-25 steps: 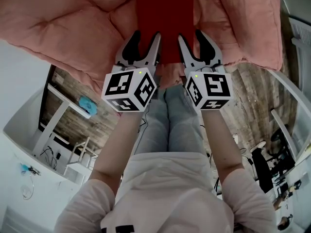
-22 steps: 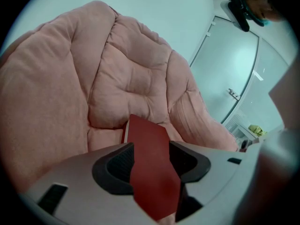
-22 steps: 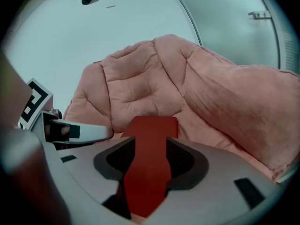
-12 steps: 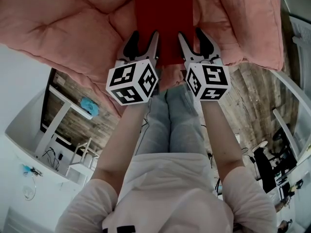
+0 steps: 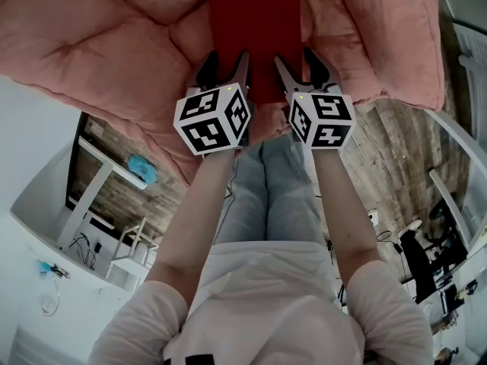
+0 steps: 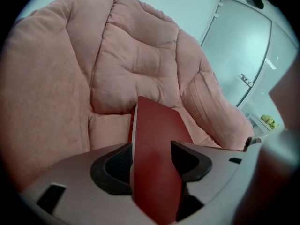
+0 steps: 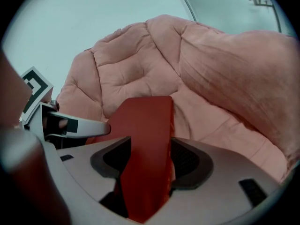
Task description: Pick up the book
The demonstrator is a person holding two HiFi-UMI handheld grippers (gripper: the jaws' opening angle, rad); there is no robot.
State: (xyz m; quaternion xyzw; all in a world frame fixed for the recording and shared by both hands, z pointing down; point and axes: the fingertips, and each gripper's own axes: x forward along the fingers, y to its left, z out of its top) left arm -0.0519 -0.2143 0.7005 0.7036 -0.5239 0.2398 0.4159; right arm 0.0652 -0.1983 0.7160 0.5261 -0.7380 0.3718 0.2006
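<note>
A dark red book (image 5: 255, 21) rests on a pink quilted cushion (image 5: 99, 36) in the head view, its near edge toward me. My left gripper (image 5: 226, 61) straddles the book's near left corner and my right gripper (image 5: 297, 61) its near right corner. In the left gripper view the book (image 6: 154, 139) runs between the jaws of the left gripper (image 6: 150, 146), white page edge to the left. In the right gripper view the book (image 7: 145, 125) passes between the jaws of the right gripper (image 7: 150, 142). Both sets of jaws have just been opening; I see no pad pressing.
The cushion (image 6: 117, 64) rises behind the book as a soft back. Below it in the head view are my legs (image 5: 266, 188), a plank floor (image 5: 388, 150) and a white rack (image 5: 91, 181) with a blue thing (image 5: 142, 167). A white door (image 6: 243, 55) stands to the right.
Both grippers have moved forward and down over the book's near edge, so more of the book lies between their jaws. The book itself has stayed on the cushion.
</note>
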